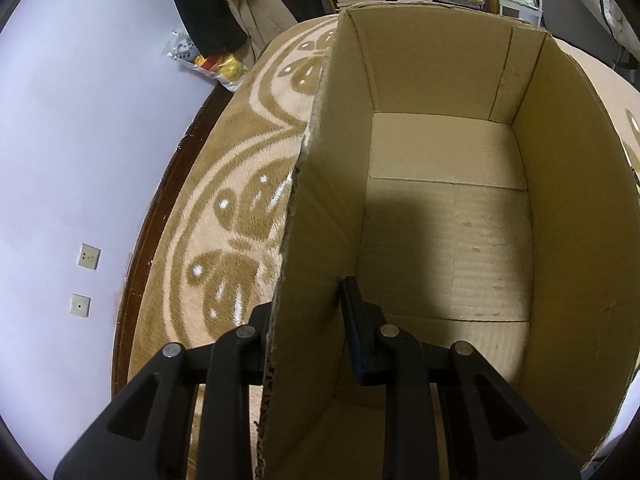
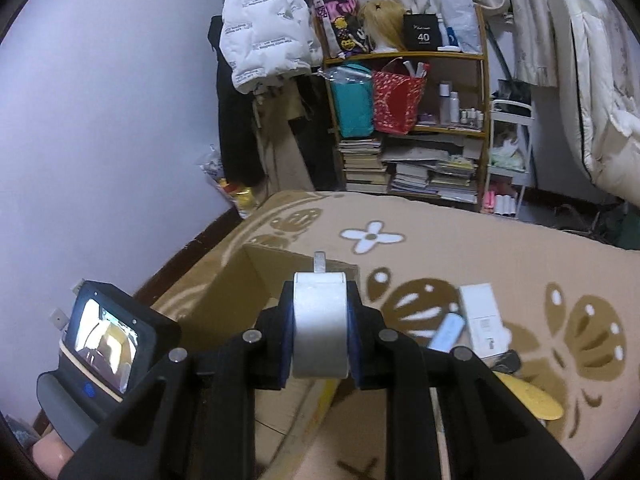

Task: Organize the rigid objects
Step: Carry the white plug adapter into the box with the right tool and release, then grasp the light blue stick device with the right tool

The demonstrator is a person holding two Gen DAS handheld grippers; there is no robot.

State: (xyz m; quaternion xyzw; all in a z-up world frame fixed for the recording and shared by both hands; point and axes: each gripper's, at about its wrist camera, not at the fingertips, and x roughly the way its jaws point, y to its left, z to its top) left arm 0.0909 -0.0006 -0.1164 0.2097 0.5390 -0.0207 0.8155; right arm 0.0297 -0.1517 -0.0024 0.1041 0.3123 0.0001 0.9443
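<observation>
An open cardboard box [image 1: 448,216] stands on a beige patterned rug, and no objects show inside it. My left gripper [image 1: 308,320] is shut on the box's left wall [image 1: 316,240], one finger outside and one inside. In the right wrist view the box [image 2: 256,276] lies ahead and below. My right gripper [image 2: 320,320] is shut on a silver-white rounded object [image 2: 320,320] with a small tab on top, held above the box. The left gripper's camera unit [image 2: 104,340] shows at the lower left.
On the rug right of the box lie a white carton [image 2: 482,320], a light blue stick-shaped item [image 2: 447,332], a yellow flat object [image 2: 532,400] and a dark item. A bookshelf [image 2: 412,128] with books and bags stands behind. A wall [image 1: 80,140] is on the left.
</observation>
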